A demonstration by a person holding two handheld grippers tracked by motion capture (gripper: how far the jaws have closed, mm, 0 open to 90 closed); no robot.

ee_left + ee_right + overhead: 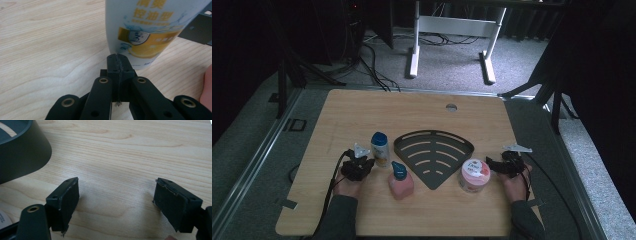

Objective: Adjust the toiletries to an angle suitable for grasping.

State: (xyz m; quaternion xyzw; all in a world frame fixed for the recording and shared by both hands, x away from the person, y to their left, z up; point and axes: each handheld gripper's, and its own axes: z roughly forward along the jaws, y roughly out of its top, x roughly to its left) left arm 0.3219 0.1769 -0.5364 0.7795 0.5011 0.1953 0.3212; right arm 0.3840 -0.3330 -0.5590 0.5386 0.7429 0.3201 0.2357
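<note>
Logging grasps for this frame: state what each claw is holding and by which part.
Nothing is held. The left claw is shut on nothing, its tips just short of the white bottle. The right claw is open over bare table.

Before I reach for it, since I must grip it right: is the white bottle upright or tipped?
Upright. The white bottle stands on its base on the table, blue cap up.
</note>
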